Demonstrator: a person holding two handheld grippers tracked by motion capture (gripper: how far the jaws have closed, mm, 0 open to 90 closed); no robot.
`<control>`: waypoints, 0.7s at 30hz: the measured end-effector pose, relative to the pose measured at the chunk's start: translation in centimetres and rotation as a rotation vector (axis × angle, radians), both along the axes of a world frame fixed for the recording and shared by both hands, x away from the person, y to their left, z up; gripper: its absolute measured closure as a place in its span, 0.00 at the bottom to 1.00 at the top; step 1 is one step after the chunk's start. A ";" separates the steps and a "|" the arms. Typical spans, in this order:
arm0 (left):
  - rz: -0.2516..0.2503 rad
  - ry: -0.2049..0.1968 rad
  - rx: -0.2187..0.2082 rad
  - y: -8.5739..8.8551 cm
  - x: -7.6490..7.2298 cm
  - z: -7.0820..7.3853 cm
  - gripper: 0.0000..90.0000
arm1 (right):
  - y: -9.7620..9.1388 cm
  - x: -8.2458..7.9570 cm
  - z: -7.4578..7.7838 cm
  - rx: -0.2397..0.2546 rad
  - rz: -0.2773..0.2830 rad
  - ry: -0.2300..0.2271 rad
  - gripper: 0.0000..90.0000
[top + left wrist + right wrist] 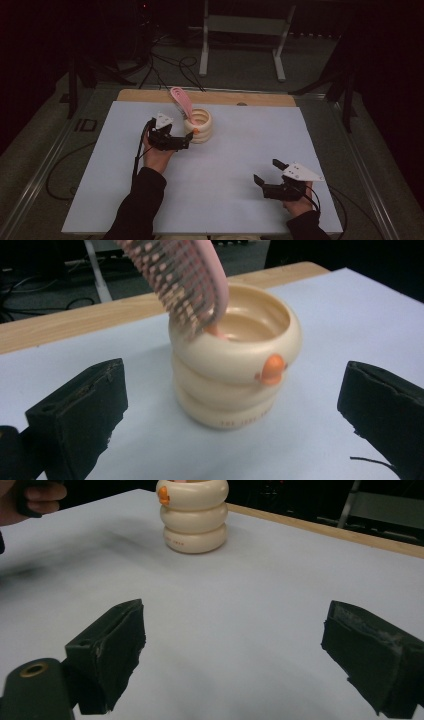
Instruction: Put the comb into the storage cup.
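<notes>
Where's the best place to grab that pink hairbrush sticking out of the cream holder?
Probably the bristle head of the pink hairbrush, just above the cream holder's rim. It leans back-left, handle buried inside, so come from above with the open left gripper, jaws across the head's narrow edges.

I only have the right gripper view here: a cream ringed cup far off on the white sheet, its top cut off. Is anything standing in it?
Observer: Yes, a pink hairbrush stands in the cup, head up, leaning toward the table's far edge.
Operator: Where is the left tool?
Observer: The left tool is right beside the cup, jaws open, one to each side of it in its own view, not touching.
Operator: Is my right tool anywhere near it?
Observer: No. From above, the right tool sits open over bare sheet near the person's edge, well apart from the cup.
</notes>
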State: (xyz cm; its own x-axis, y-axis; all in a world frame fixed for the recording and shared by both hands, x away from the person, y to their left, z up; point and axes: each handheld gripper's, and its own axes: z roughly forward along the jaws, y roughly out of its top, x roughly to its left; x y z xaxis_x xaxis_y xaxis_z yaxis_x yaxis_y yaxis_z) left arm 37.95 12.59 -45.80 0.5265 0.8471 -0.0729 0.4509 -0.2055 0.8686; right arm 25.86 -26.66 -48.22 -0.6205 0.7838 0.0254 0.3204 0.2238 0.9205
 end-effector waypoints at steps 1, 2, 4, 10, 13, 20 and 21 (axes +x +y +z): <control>-0.011 0.007 0.010 0.5 -0.6 -0.2 0.01 | 0.0 0.0 0.0 0.000 0.000 0.000 0.11; -0.013 0.009 0.006 0.8 -0.8 -0.3 0.01 | 0.0 0.0 0.0 -0.001 0.002 -0.001 0.11; -0.014 0.011 0.002 1.3 -1.2 -0.5 0.01 | 0.1 0.0 0.0 -0.002 0.002 -0.002 0.11; -0.019 0.008 -0.004 2.9 -2.9 -0.9 0.01 | 0.2 0.0 -0.1 -0.006 0.004 -0.001 0.11; -0.022 0.001 -0.008 4.1 -4.0 -1.2 0.01 | 0.3 0.0 -0.1 -0.004 0.006 -0.001 0.11; -0.025 0.003 -0.026 6.4 -6.0 -1.9 0.01 | 0.4 -0.1 -0.1 -0.002 0.009 -0.001 0.11; -0.027 0.004 -0.028 6.8 -6.3 -2.1 0.01 | 0.4 -0.1 -0.1 -0.002 0.009 -0.002 0.11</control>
